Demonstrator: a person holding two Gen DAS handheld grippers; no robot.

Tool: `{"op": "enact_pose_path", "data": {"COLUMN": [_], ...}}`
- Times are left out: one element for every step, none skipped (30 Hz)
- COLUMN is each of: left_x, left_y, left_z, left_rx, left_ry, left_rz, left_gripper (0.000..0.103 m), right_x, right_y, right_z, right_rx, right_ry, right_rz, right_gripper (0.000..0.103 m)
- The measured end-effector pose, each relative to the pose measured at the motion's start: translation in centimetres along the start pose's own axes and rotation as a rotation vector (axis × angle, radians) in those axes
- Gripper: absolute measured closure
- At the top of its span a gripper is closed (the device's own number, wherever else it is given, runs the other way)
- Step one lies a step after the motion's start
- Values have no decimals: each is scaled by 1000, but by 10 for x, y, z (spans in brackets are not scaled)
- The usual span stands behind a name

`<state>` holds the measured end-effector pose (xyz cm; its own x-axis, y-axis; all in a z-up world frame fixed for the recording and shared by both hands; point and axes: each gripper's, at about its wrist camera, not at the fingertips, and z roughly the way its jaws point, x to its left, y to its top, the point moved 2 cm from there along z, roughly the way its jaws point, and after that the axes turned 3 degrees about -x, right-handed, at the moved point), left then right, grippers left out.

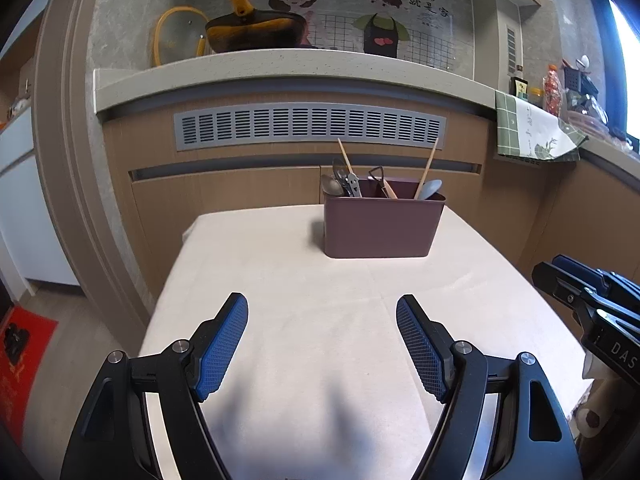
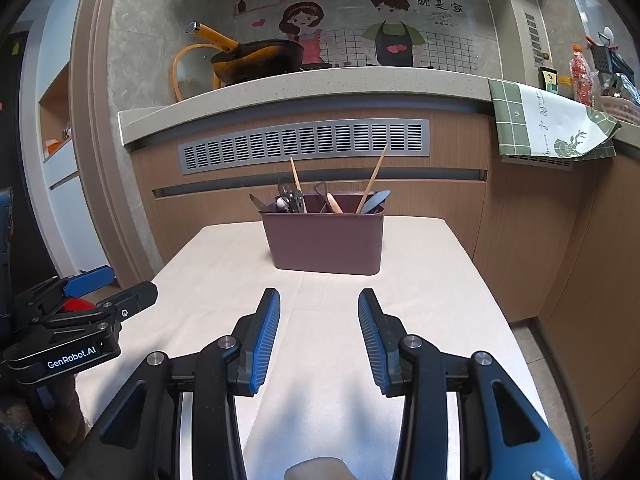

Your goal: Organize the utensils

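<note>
A mauve utensil holder (image 1: 382, 226) stands at the far end of the table (image 1: 304, 320); it also shows in the right wrist view (image 2: 326, 242). In it stand two wooden chopsticks (image 1: 427, 168), metal spoons (image 1: 333, 186), a light blue spoon (image 1: 430, 189) and other utensils. My left gripper (image 1: 322, 306) is open and empty above the near part of the table, well short of the holder. My right gripper (image 2: 319, 300) is open and empty, also short of the holder. Each gripper shows at the edge of the other's view.
The table wears a cream cloth (image 2: 328, 360). Behind it is a wooden cabinet with a grey vent (image 1: 310, 125) under a stone counter (image 1: 280, 66). A yellow-handled wok (image 1: 252, 30) sits on the counter. A green checked cloth (image 1: 532, 128) hangs at the right.
</note>
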<state>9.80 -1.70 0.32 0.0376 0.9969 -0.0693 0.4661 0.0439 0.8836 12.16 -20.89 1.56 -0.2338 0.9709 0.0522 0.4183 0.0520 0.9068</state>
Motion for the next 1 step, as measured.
{"op": "enact_pose_path", "data": {"left_x": [2], "left_y": [0], "left_z": [2], "left_rx": [8], "left_ry": [-6], "left_rz": [-11], "left_gripper": [26], "right_x": [0], "right_y": [0], "right_z": [0], "right_rx": [0], "right_ry": [-1], "right_rz": [-1], "right_gripper": [65]}}
